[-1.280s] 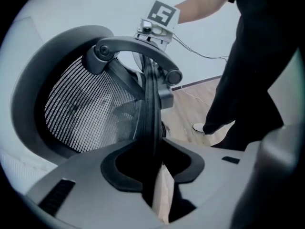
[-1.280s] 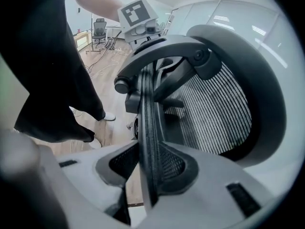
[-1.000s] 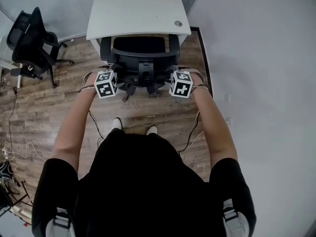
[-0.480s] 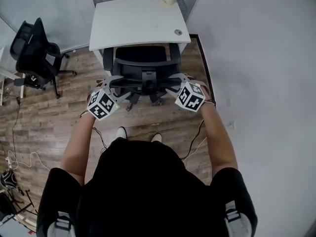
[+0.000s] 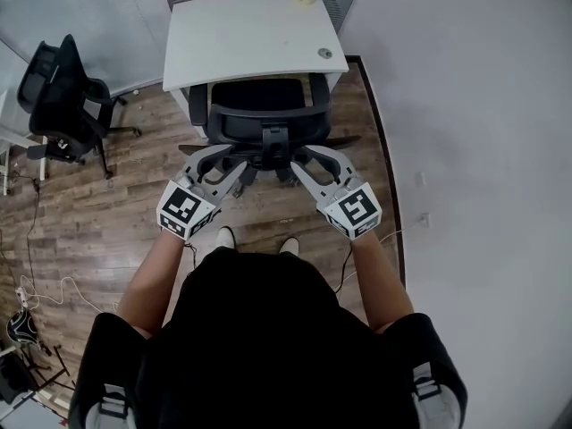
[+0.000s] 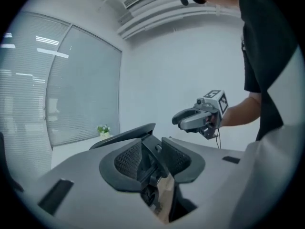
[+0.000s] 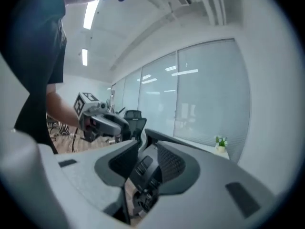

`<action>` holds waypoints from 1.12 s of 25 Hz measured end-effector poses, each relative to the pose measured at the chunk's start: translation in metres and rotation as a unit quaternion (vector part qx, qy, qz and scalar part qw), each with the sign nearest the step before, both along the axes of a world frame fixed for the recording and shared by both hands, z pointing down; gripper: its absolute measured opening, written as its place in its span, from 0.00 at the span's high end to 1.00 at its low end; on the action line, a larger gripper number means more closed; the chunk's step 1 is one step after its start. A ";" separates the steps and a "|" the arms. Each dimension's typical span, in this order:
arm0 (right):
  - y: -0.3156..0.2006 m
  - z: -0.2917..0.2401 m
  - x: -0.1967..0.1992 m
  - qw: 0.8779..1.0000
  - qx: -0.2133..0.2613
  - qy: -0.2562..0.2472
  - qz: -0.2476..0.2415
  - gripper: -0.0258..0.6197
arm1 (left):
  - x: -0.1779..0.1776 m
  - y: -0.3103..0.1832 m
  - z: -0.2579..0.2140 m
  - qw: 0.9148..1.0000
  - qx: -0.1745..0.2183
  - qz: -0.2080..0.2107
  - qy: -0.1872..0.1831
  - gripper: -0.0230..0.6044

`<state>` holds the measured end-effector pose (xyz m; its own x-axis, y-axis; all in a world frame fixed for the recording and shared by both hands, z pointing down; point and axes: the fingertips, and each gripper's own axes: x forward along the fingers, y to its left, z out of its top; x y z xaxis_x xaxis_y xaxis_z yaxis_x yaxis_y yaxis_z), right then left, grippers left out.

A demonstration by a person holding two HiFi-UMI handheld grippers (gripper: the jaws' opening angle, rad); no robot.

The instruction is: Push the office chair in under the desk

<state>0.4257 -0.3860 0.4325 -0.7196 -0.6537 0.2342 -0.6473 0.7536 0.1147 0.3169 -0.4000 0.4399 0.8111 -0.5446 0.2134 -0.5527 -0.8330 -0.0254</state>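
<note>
Wooden floor (image 5: 89, 213) holds the black office chair (image 5: 259, 121), its seat half under the white desk (image 5: 250, 34). The left gripper (image 5: 219, 161) and right gripper (image 5: 319, 161) have just been closing a little. Both are partly open and hold nothing.

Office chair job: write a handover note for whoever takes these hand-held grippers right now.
Left hand-held gripper: open, jaws just closing partway, nothing between them, clear of the office chair.
Right hand-held gripper: the same.
Chair sits at the white desk, seat front under it, backrest outside the edge.
Done: the push, apparently.
Left: perhaps a last nudge.
</note>
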 end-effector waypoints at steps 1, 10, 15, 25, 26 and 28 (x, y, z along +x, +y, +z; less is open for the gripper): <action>0.003 -0.011 -0.002 1.000 0.008 -0.022 0.001 0.76 | 0.002 0.003 -0.005 1.000 -0.004 0.003 0.012 0.76; 0.014 -0.082 -0.013 0.993 0.046 -0.112 0.005 0.85 | 0.005 0.012 -0.067 0.997 0.035 -0.006 0.075 0.83; 0.018 -0.099 -0.020 0.991 0.065 -0.115 0.009 0.94 | 0.001 0.017 -0.095 0.992 0.058 -0.025 0.113 0.95; 0.022 -0.107 -0.028 0.990 0.078 -0.113 0.014 0.96 | 0.001 0.019 -0.099 0.991 0.070 -0.031 0.114 0.97; 0.023 -0.109 -0.029 0.990 0.079 -0.114 0.013 0.96 | 0.001 0.020 -0.099 0.991 0.070 -0.030 0.114 0.97; 0.024 -0.111 -0.030 0.990 0.083 -0.114 0.010 0.96 | 0.002 0.020 -0.100 0.990 0.069 -0.028 0.116 0.97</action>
<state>0.3956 -0.3618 0.3211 -0.7276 -0.6845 -0.0449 -0.6855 0.7230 0.0858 0.3189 -0.3802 0.3396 0.7969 -0.6017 -0.0543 -0.6027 -0.7980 -0.0032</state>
